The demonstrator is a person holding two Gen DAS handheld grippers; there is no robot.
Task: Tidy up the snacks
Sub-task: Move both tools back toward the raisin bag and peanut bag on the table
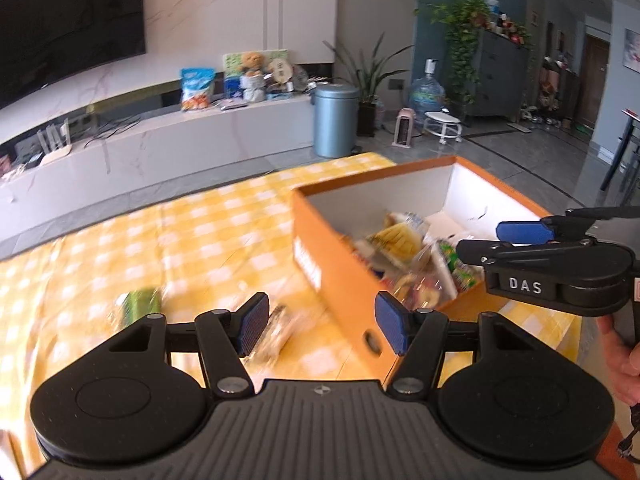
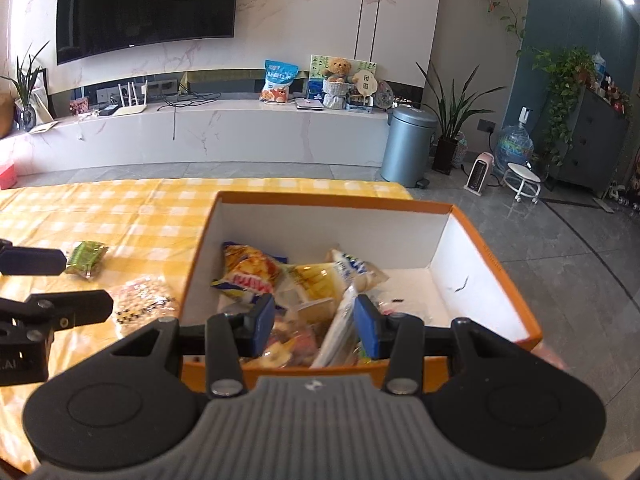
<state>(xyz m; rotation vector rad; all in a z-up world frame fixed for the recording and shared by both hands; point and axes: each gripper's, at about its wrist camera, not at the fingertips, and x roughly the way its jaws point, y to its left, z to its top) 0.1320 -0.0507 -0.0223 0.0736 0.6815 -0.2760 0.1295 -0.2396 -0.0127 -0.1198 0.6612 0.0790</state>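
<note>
At lower centre of the right wrist view, the right gripper (image 2: pixel 315 330) hung over the near end of the orange box (image 2: pixel 496 268), jaws partly spread, pinching nothing; several snack packets (image 2: pixel 256 276) already lay heaped inside the box; two were left on the yellow checked cloth (image 2: pixel 120 208) at left of frame, a green packet (image 2: pixel 86 258) and a pale speckled packet (image 2: pixel 142 306) just beside the box wall. Left gripper (image 1: pixel 322 322) stood above the cloth beside the box, jaws spread wide and empty, view blurred. Judged: most packing done; two packets remained to load.
</note>
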